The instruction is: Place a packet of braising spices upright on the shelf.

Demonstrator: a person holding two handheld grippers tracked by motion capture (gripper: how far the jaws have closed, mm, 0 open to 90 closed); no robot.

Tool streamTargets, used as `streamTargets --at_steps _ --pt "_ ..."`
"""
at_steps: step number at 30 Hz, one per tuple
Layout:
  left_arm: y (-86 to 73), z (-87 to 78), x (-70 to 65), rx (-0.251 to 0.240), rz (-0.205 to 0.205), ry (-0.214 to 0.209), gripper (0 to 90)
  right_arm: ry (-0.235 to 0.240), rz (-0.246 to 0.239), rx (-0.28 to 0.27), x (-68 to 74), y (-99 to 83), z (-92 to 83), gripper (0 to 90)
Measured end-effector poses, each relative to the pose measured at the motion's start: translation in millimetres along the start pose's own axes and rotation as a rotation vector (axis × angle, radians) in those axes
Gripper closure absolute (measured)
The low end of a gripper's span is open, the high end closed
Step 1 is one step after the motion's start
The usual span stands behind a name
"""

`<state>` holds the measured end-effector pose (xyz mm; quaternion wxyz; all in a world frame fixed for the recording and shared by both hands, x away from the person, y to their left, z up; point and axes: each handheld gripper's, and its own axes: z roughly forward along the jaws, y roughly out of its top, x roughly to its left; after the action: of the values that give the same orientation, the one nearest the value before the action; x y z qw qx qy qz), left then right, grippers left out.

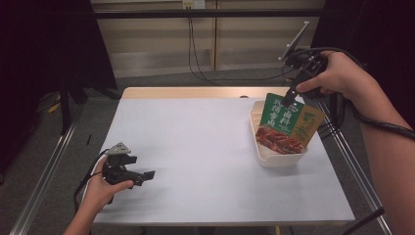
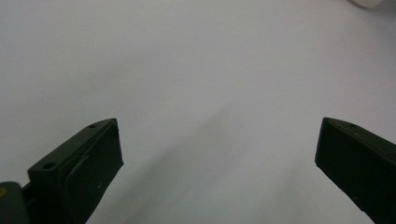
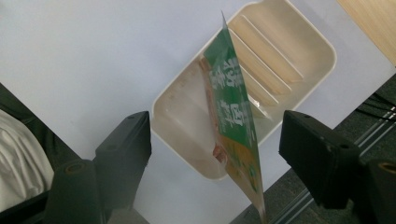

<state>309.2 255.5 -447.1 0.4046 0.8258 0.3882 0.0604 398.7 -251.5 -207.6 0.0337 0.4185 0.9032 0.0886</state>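
**Q:** As far as can be seen, nearly done? Largest item first.

**A:** Table [image 1: 195, 161]: flat, matt, pale. Tray [image 1: 279, 160] near right edge: cream plastic, rounded corners, ribbed slots.

**Q:** Pouch?

**A:** Pouch [image 1: 286, 122]: glossy foil, green and yellow, thin, standing on edge inside tray, tilted. Judged delivered.

**Q:** Tongs?

**A:** Right gripper [image 1: 289, 99]: jaws apart either side of pouch top, pads not pressing. Left gripper [image 1: 147, 175]: jaws wide apart, nothing between, low over near-left table. Remaining: withdrawal only.

Green snack packet [image 3: 233, 116] upright on edge in cream tray [image 3: 322, 51], between spread fingers [image 3: 123, 149], untouched.
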Motion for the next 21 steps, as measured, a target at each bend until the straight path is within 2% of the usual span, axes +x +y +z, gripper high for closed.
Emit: streamTargets --at_steps 8,13,14,15,16,21 --pt "0.0 -0.5 -0.2 0.002 0.001 -0.002 0.4 -0.002 -0.025 -0.001 13.0 9.2 -5.0 22.9" --pt "-0.1 -0.8 -0.3 0.005 0.002 -0.005 0.4 0.011 -0.067 0.0 22.6 14.2 2.6 22.8" --pt "-0.1 -1.0 -0.1 0.006 0.003 -0.004 0.4 0.01 -0.089 0.003 23.9 15.1 5.1 22.7" --pt "-0.1 -1.0 -0.2 0.004 0.001 -0.003 0.4 0.016 -0.079 0.011 27.7 16.4 6.8 22.6" --pt "-0.2 -1.0 -0.4 0.002 0.0 0.0 0.4 0.025 -0.104 0.015 31.1 18.0 11.7 22.1" --pt "-0.2 -1.2 -0.4 0.004 0.0 -0.004 0.4 0.031 -0.13 0.018 38.9 21.4 19.8 21.9"
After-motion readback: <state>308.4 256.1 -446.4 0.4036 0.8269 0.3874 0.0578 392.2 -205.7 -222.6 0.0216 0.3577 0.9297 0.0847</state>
